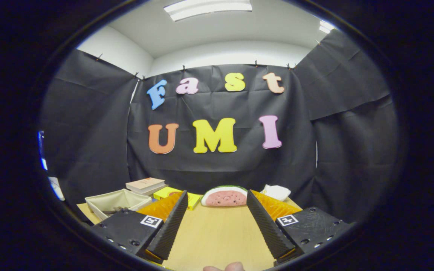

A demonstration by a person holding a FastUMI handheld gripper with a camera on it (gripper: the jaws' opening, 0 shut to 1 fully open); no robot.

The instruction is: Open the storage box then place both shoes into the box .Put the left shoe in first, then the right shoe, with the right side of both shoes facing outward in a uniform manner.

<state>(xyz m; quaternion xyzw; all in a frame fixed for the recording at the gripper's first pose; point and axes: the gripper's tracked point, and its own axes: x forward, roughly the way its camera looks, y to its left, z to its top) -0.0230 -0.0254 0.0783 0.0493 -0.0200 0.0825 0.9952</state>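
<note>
My gripper (217,195) is held low over a light wooden table (217,237), its fingers (171,226) spread wide apart and nothing between them. Just beyond the fingertips, at the far edge of the table, lies a watermelon-slice toy (225,196). A beige open-topped fabric bin (113,201) stands beyond the left finger, with something small and dark inside it. A white crumpled item (276,192) sits beyond the right finger; I cannot tell what it is.
Behind the bin lie a stack of books (145,184) and a flat yellow box (171,194). The black cloth wall closes off the table right behind these things. A person's fingertips (224,267) show at the near table edge.
</note>
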